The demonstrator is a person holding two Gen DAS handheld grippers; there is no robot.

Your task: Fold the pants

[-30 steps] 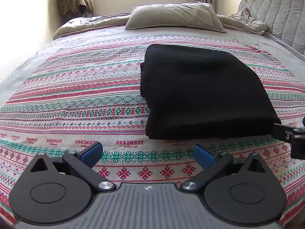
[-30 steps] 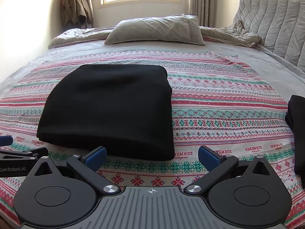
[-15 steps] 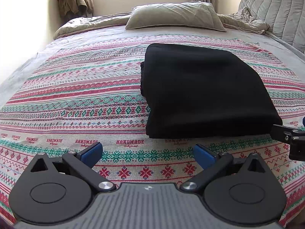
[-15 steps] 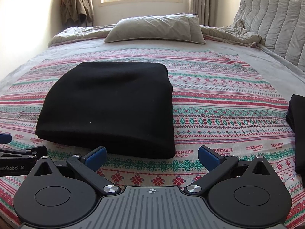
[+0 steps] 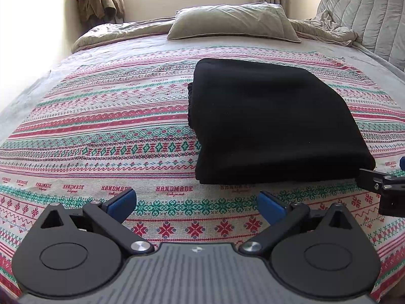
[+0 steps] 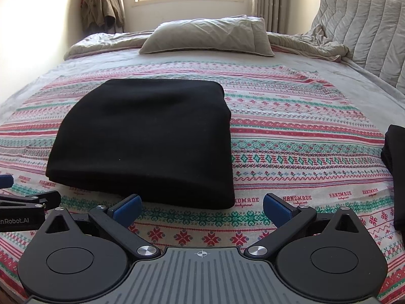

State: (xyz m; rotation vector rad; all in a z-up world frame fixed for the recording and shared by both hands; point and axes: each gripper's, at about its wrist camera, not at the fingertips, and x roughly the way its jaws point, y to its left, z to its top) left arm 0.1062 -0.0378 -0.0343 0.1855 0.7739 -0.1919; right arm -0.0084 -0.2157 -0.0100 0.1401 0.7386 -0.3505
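Observation:
The black pants (image 5: 273, 124) lie folded into a thick rectangle on the patterned bedspread (image 5: 101, 131). They also show in the right wrist view (image 6: 146, 141). My left gripper (image 5: 197, 202) is open and empty, hovering just short of the pants' near edge, towards their left corner. My right gripper (image 6: 201, 207) is open and empty, just short of the near edge at the pants' right corner. Each gripper shows at the side of the other's view.
A grey pillow (image 5: 233, 22) and rumpled quilt (image 6: 311, 43) lie at the far end of the bed. A padded headboard (image 6: 367, 33) stands at the right. Another dark garment (image 6: 396, 172) lies at the right edge. A jacket (image 6: 101, 5) hangs by the window.
Both grippers have drawn back slightly from the folded pants and stay open. The pants have not moved.

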